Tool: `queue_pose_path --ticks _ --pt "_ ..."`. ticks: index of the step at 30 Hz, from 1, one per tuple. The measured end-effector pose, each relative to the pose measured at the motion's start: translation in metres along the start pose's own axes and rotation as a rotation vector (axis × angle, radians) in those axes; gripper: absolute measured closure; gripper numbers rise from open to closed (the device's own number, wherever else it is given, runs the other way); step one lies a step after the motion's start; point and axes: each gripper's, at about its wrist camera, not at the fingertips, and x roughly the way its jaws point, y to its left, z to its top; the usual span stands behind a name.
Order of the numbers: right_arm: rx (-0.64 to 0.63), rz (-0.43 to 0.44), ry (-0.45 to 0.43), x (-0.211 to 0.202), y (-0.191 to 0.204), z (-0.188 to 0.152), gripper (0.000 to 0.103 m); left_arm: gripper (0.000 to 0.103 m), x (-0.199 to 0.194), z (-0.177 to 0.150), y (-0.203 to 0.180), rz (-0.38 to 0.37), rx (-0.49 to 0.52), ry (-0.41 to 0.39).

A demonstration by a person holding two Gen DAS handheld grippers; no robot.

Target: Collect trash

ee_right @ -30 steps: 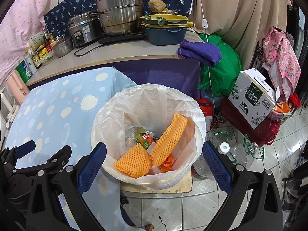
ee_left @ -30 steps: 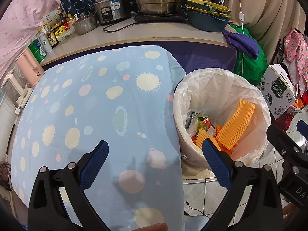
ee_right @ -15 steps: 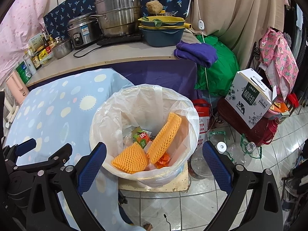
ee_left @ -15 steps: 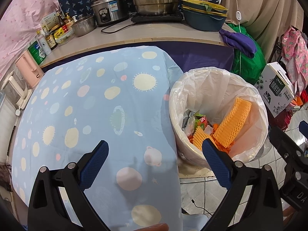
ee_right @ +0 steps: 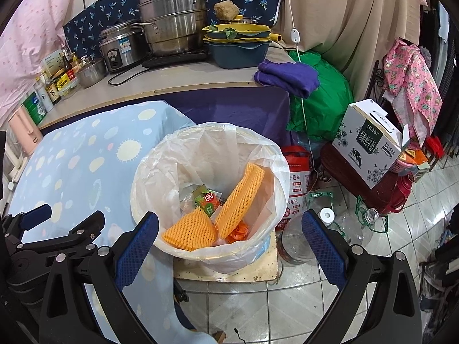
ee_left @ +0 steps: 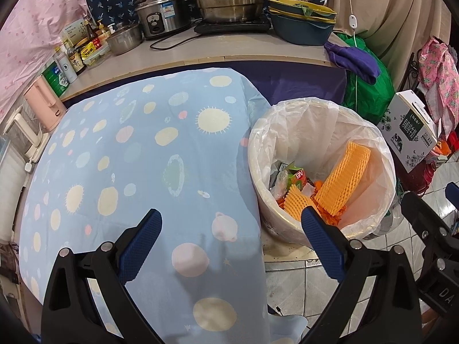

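Nearest the lens, the left gripper (ee_left: 229, 225) has its two blue-padded fingers spread wide with nothing between them, poised above the pale blue tablecloth printed with suns and planets (ee_left: 137, 154), its right finger overlapping the bin's near rim in this view. The right gripper (ee_right: 229, 228) is likewise spread wide and holding nothing, its fingers framing the white plastic bin lined with a translucent bag (ee_right: 200, 140), which stands on a stained board on the tiled floor (ee_right: 287, 309) just beside the table's edge. The collected trash lies inside the bin: a long orange foam fruit net (ee_right: 239, 197) leaning against the far-right wall, a flatter wedge-shaped orange foam net (ee_right: 189, 230) at the near side, and a small green drink carton (ee_right: 208, 200) between them, with orange wrapper scraps underneath. To the right of the bin, clear plastic bottles (ee_right: 330, 223) lie on the floor, and further off sits a white milk carton box with dark print (ee_right: 370, 143). Beyond the table, a counter holds a folded purple cloth (ee_right: 287, 77), a stacked blue and yellow basin set (ee_right: 238, 46), large steel pots (ee_right: 172, 17) and a rice cooker (ee_right: 120, 48).
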Motion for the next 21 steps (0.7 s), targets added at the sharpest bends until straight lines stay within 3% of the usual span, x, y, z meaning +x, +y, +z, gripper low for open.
queue_pose_path --ticks 21 --pt "0.004 -0.011 0.002 -0.0037 -0.0063 -0.0052 0.007 0.01 -0.0048 -0.0051 0.0006 -0.003 0.01 0.016"
